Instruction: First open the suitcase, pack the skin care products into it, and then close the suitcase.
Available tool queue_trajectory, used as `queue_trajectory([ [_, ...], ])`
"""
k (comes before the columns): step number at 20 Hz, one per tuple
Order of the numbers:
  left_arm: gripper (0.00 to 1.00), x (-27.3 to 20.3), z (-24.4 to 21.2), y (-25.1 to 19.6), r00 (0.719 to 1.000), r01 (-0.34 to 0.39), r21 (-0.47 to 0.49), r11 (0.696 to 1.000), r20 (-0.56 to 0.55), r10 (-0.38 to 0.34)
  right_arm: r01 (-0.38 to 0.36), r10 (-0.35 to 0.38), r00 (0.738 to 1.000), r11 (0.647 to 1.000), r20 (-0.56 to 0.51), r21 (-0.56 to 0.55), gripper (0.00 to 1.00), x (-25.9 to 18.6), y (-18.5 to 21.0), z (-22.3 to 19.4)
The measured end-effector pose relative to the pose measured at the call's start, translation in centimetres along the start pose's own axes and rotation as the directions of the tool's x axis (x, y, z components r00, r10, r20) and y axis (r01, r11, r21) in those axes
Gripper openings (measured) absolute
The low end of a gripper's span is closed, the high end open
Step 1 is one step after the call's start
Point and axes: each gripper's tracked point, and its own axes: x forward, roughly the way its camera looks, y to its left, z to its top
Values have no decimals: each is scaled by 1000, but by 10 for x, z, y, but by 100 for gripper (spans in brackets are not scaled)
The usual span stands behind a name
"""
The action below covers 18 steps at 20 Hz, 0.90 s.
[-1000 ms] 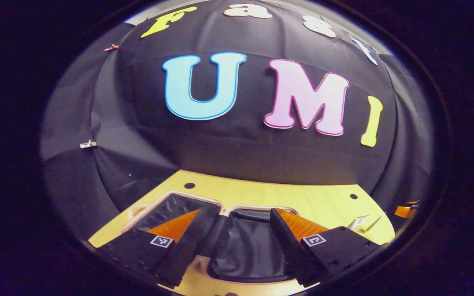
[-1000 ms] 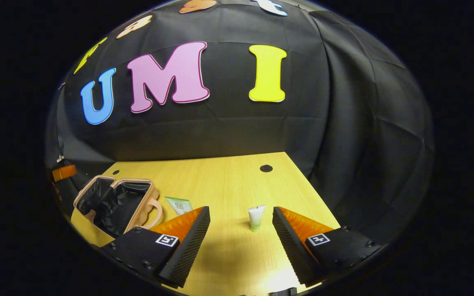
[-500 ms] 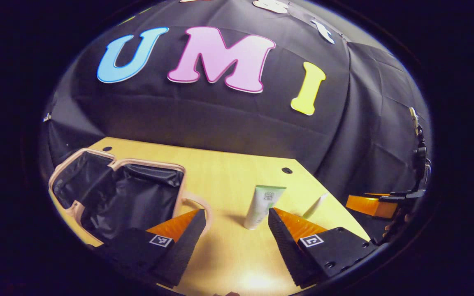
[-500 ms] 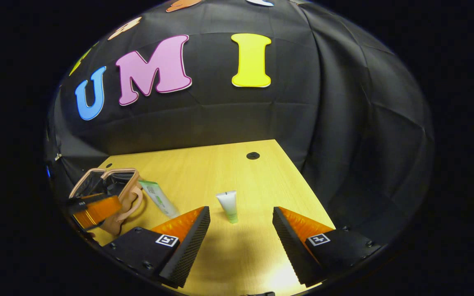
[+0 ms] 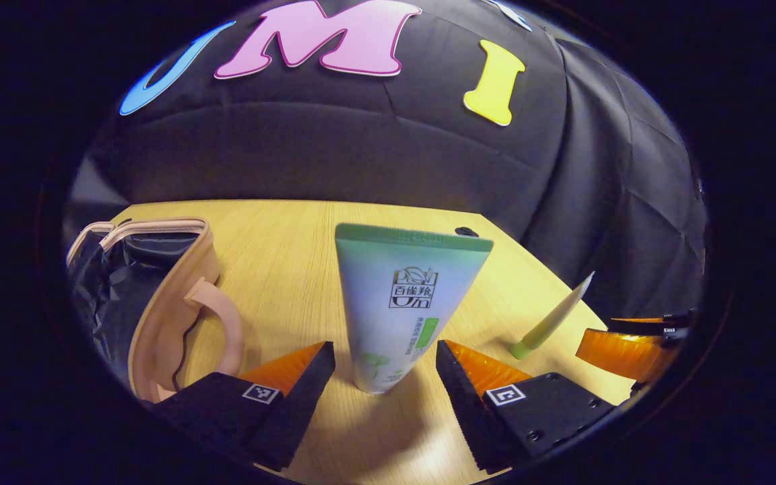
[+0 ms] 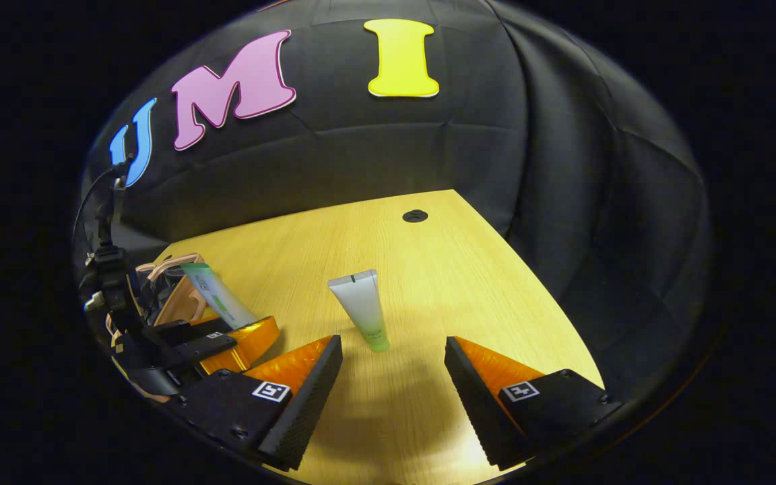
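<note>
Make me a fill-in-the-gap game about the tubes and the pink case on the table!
1. The pink suitcase on the wooden table is ____, showing its black lining.
2. The large tube stands upright between the fingers of the ____ gripper.
3. The right gripper has its fingers spread ____, with the small tube ahead of them.
4. The cap end of the small tube is coloured ____.

Missing words: open; left; open; green
</note>
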Motion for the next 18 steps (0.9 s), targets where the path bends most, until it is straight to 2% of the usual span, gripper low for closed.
queue_trajectory([
  [1, 94, 6, -3, -1, 1000, -4, 2, 1000, -9, 4, -4, 4, 1000, 1000, 0, 5, 98, 8, 1, 0],
  [3, 78, 12, -5, 4, 999, -45, 13, 999, -13, 45, -28, 28, 1000, 999, 4, 24, 98, 24, 6, 2],
  [4, 66, 15, -7, 6, 998, -61, 12, 998, -16, 62, -24, 24, 1000, 999, -3, 36, 97, 34, 5, -1],
  [5, 59, 16, -8, 7, 998, -65, 9, 998, -18, 65, -18, 19, 1000, 999, -13, 51, 97, 43, 3, -4],
  [8, 52, 15, -6, 7, 997, -78, 26, 997, -16, 78, -9, 9, 1000, 998, -6, 69, 98, 61, 3, -4],
  [10, 47, 16, -7, 8, 997, -79, 48, 996, -18, 80, 10, -11, 1000, 999, 18, 41, 98, 72, -1, -1],
  [13, 50, 16, -7, 8, 997, -79, 55, 995, -17, 80, 2, -3, 1000, 998, 11, 59, 96, 88, 2, -6],
  [14, 50, 16, -6, 7, 997, -78, 55, 995, -16, 79, -10, 10, 1000, 998, -2, 60, 80, 91, 6, -8],
  [15, 47, 16, -6, 7, 997, -78, 58, 995, -17, 79, -13, 13, 1000, 999, -2, 36, 69, 92, 10, -10],
  [16, 49, 17, -6, 7, 997, -78, 60, 995, -18, 79, 2, -1, 1000, 1000, 17, -8, 58, 94, 7, -9],
  [17, 50, 17, -7, 8, 997, -78, 60, 995, -17, 79, 10, -8, 999, 999, 33, -49, 57, 92, 6, -5],
  [18, 50, 17, -7, 8, 997, -78, 59, 995, -17, 79, 21, -18, 999, 997, 43, -75, 50, 93, 6, -3],
])
